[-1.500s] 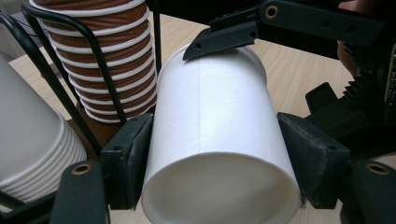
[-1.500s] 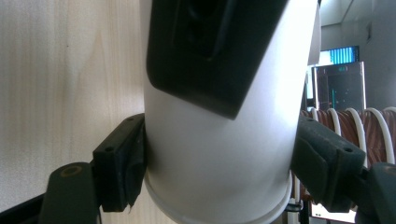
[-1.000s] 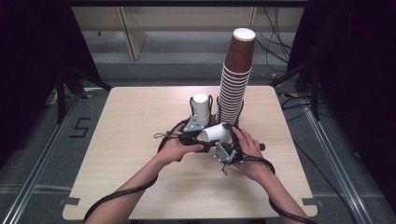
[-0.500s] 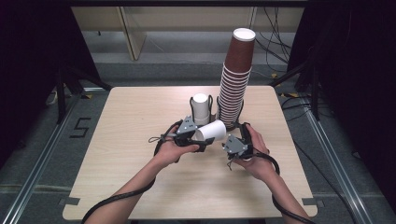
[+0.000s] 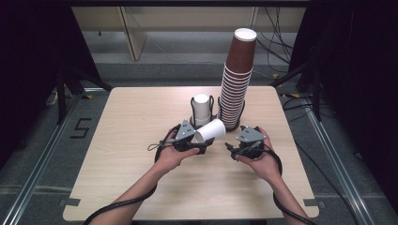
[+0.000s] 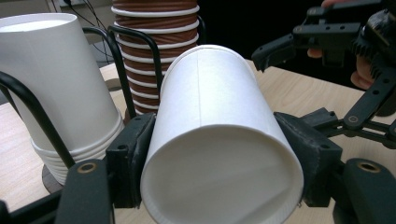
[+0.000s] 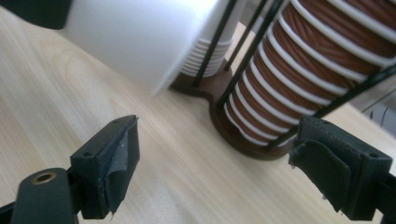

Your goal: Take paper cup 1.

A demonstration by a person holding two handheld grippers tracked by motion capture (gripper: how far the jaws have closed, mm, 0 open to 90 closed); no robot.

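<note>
We held the white cup (image 6: 219, 140) on its side above the worktop (image 5: 117, 140), pinched in our left hand-held gripper (image 5: 193, 140); our right hand-held gripper (image 5: 234, 151) stood spread, empty. Light, crushable paper, we judged: grip the wall gently.

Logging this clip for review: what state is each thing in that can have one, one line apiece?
Left claw: shut on the white cup.
White cup: lying on its side, clamped.
Right claw: open, nothing between its jaws.
Brown cup stack: upright in its wire holder.
White cup stack: upright in its holder.
</note>
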